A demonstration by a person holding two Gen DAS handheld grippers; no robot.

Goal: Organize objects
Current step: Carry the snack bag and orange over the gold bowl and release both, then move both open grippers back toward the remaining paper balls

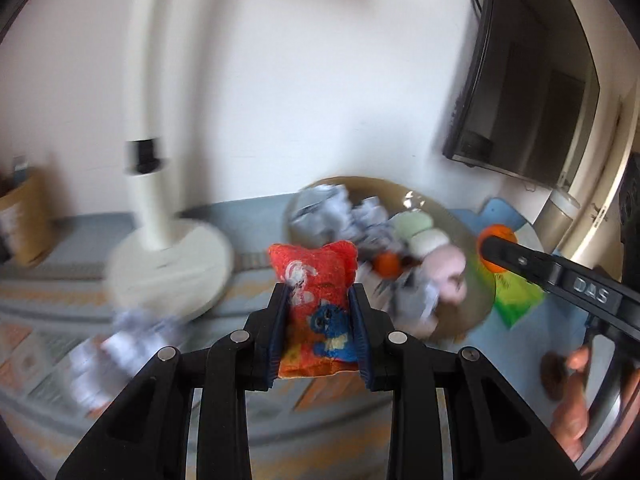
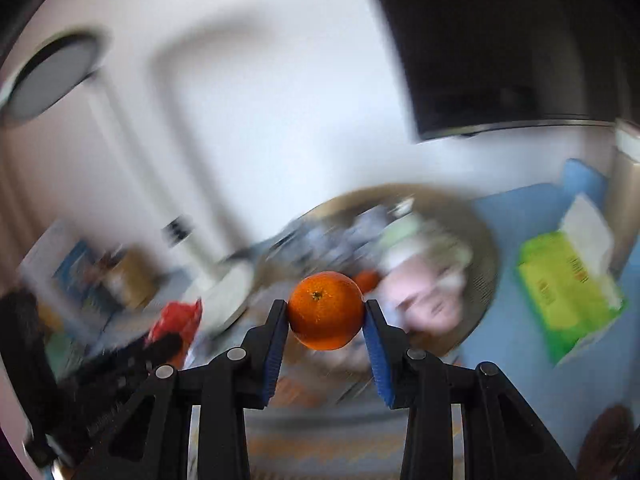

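Left wrist view. Item: small red-orange terry cloth (image 1: 316, 300) with a blue cartoon figure and white marks, soft and light. Location: clamped upright between the jaws of the left gripper (image 1: 319, 316), lifted clear of the patterned floor covering below. Jaws narrow, pressing its two side edges so the fabric bulges above them. Handling, as judged: limp, will sag if pinched by a corner; the present mid-body hold suits it.
Behind: round glass-topped surface (image 1: 476, 300) carrying crumpled grey-white paper (image 1: 328, 208), pale green, cream and pink soft rounded bundles (image 1: 428, 240) and a small loose orange fruit (image 1: 387, 265). White pedestal fan base (image 1: 168, 268) stands on the floor to the left; dark wall screen (image 1: 532, 92) at upper right. The right gripper (image 1: 489, 249) enters from the right edge, with a person's hand (image 1: 576, 400) below it.

Right wrist view. Item: round orange citrus fruit (image 2: 326, 310), stem end facing the camera. Location: held between the blue-padded jaws of the right gripper at its widest girth, raised in front of the blurred glass surface. Jaws narrow, closed on the fruit. Handling, as judged: firm, smooth skin, liable to roll or slip out; keep the hold across the middle. A green box (image 2: 568, 292) lies on blue matting (image 2: 520, 216) at right.
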